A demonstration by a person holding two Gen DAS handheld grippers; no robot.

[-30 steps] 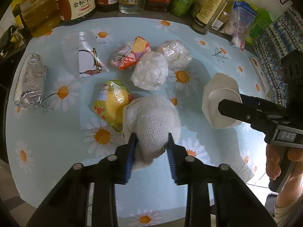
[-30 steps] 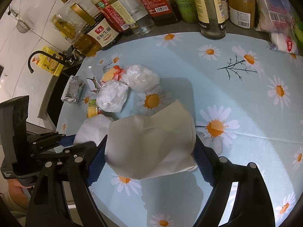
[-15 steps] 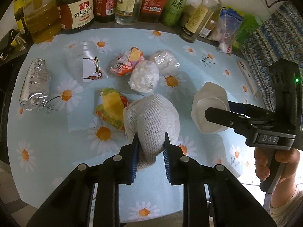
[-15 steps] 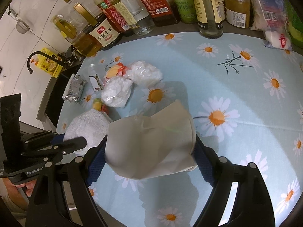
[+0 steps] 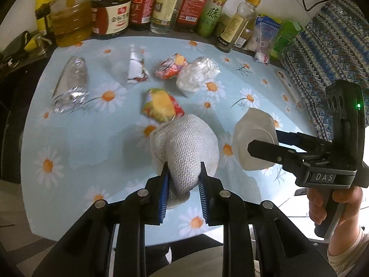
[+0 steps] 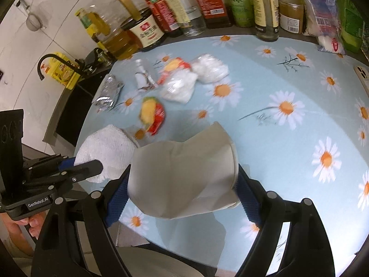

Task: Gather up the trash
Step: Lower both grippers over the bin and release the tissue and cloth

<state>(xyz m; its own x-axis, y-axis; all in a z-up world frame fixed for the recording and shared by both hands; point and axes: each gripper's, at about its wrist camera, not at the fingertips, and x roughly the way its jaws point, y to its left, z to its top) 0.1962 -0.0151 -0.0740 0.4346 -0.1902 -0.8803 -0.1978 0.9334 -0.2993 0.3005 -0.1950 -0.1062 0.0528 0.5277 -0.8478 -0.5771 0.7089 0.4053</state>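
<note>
Here the left gripper (image 5: pixel 183 180) pinches a wadded white waffle-weave cloth (image 5: pixel 184 147) tightly between its blue pads, above the near edge of the daisy-print tablecloth (image 5: pixel 92 138). The right gripper (image 6: pixel 182 182), jaws spread wide, clamps a crushed white paper cup (image 6: pixel 184 173) by its sides. Crumpled snack wrappers (image 5: pixel 161 108) and plastic bags (image 5: pixel 196 75) lie mid-table.

Home kitchen: oil and sauce bottles (image 5: pixel 110 16) line a daisy-print tablecloth (image 6: pixel 299 138); black tap (image 6: pixel 42 67) against white tiled wall (image 6: pixel 25 53).
</note>
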